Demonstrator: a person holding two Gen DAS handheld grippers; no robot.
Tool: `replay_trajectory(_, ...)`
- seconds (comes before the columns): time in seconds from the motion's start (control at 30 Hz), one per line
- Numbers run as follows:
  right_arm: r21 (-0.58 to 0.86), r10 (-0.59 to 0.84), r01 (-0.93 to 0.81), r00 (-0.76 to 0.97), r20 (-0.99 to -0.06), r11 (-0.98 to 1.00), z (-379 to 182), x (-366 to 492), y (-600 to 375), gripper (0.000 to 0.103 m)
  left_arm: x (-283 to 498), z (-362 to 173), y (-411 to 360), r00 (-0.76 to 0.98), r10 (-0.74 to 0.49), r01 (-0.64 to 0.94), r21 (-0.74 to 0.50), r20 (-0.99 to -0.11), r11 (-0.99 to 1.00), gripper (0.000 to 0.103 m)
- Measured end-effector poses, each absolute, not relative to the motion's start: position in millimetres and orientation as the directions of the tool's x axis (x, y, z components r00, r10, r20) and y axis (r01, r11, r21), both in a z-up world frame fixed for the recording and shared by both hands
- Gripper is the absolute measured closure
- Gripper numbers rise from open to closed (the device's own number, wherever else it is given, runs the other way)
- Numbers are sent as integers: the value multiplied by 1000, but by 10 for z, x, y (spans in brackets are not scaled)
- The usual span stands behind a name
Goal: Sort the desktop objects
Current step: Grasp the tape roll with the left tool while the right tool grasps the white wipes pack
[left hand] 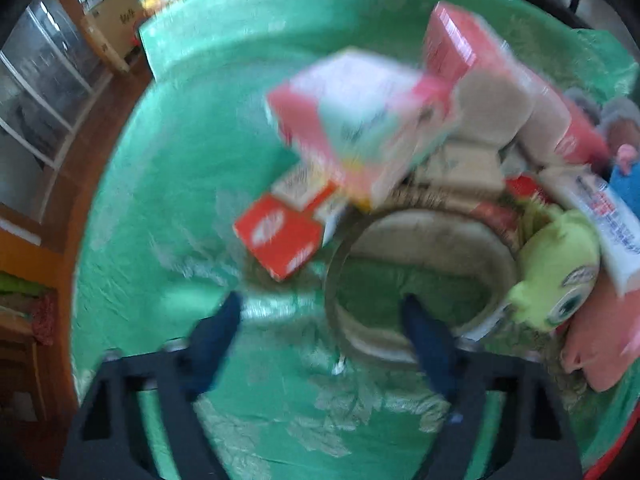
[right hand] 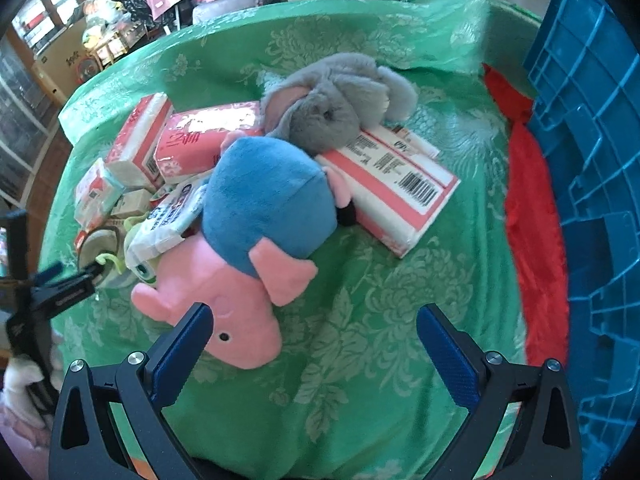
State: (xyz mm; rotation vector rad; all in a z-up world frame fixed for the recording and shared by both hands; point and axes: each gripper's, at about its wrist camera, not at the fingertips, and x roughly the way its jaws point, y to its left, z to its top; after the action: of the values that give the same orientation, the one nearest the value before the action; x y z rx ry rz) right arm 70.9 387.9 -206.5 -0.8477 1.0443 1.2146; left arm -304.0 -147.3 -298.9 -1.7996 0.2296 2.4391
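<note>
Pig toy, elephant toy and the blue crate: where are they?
Pig plush toy (right hand: 244,320): right wrist view, on its pink head.
Grey elephant plush (right hand: 324,116): right wrist view, on its face.
Blue plastic crate (right hand: 592,160): right wrist view, on its ribbed wall.

The right gripper (right hand: 312,320) hangs with jaws wide apart above the green-clothed table (right hand: 380,340), its left finger just over the snout of a pink pig plush (right hand: 248,280) in a blue top. Behind the pig lie a grey elephant plush (right hand: 332,108) and red-and-white tissue packs (right hand: 396,192); a blue crate (right hand: 592,160) stands right.
</note>
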Motion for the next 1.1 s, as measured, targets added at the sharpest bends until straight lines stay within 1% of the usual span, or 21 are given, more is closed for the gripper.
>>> replay_trajectory(0.07, 45, 307, -983, 12, -952, 177, -2117, 692, 3913, 0, -2978, -3040, -1543, -259, 73, -166, -30, -963, -986, 53)
replay_trajectory(0.13, 89, 297, -979, -31, -954, 185, -2180, 669, 3959, 0, -2898, -3041, -1562, -263, 103, -175, -57, -959, -983, 60)
replay_trajectory(0.17, 103, 294, -977, -44, -955, 188, -2197, 652, 3977, 0, -2858, -3035, -1554, -268, 111, -186, -62, -957, -981, 66)
replay_trajectory(0.2, 126, 290, -973, -66, -955, 193, -2216, 633, 3999, 0, -2824, -3025, -1540, -270, 116, -194, -64, -956, -979, 68)
replay_trajectory(0.27, 171, 287, -966, -111, -951, 194, -2233, 574, 4040, 0, -2787, -2987, -1518, -288, 102, -199, -44, -952, -979, 77)
replay_trajectory(0.3, 177, 289, -965, -116, -950, 194, -2230, 540, 4059, 0, -2778, -2955, -1513, -302, 96, -199, -36, -948, -979, 80)
replay_trajectory(0.37, 158, 294, -970, -98, -951, 186, -2205, 467, 4092, 0, -2785, -2890, -1536, -321, 98, -186, -38, -942, -982, 89)
replay_trajectory(0.4, 156, 297, -971, -96, -950, 183, -2192, 440, 4116, 1, -2796, -2856, -1553, -333, 92, -180, -33, -938, -983, 90)
replay_trajectory(0.43, 161, 294, -969, -101, -950, 188, -2195, 436, 4137, 6, -2810, -2823, -1568, -345, 85, -176, -24, -935, -984, 90)
replay_trajectory(0.47, 167, 290, -967, -106, -951, 192, -2203, 441, 4155, 16, -2829, -2806, -1576, -348, 86, -181, -23, -934, -983, 90)
replay_trajectory(0.5, 170, 282, -965, -110, -953, 199, -2223, 448, 4177, 20, -2848, -2806, -1567, -346, 90, -189, -24, -934, -982, 90)
replay_trajectory(0.53, 172, 273, -963, -111, -956, 210, -2248, 463, 4199, 22, -2860, -2801, -1556, -344, 94, -197, -26, -934, -980, 90)
replay_trajectory(0.67, 194, 275, -954, -127, -953, 231, -2237, 462, 4264, 22, -2862, -2790, -1507, -357, 91, -217, -12, -930, -976, 90)
replay_trajectory(0.77, 161, 311, -973, -104, -945, 165, -2088, 307, 4319, 22, -2898, -2862, -1528, -348, 86, -212, -11, -934, -977, 90)
replay_trajectory(0.87, 148, 310, -984, -111, -944, 100, -2050, 108, 4444, 23, -2953, -2892, -1474, -320, 77, -203, -11, -944, -979, 90)
replay_trajectory(1.03, 129, 272, -990, -110, -956, 51, -2252, -173, 4757, 23, -3036, -3021, -1448, -253, 77, -200, -26, -964, -980, 87)
replay_trajectory(1.1, 91, 242, -995, -79, -967, 36, -2392, -245, 4847, 23, -3067, -3048, -1448, -252, 77, -205, -25, -965, -978, 87)
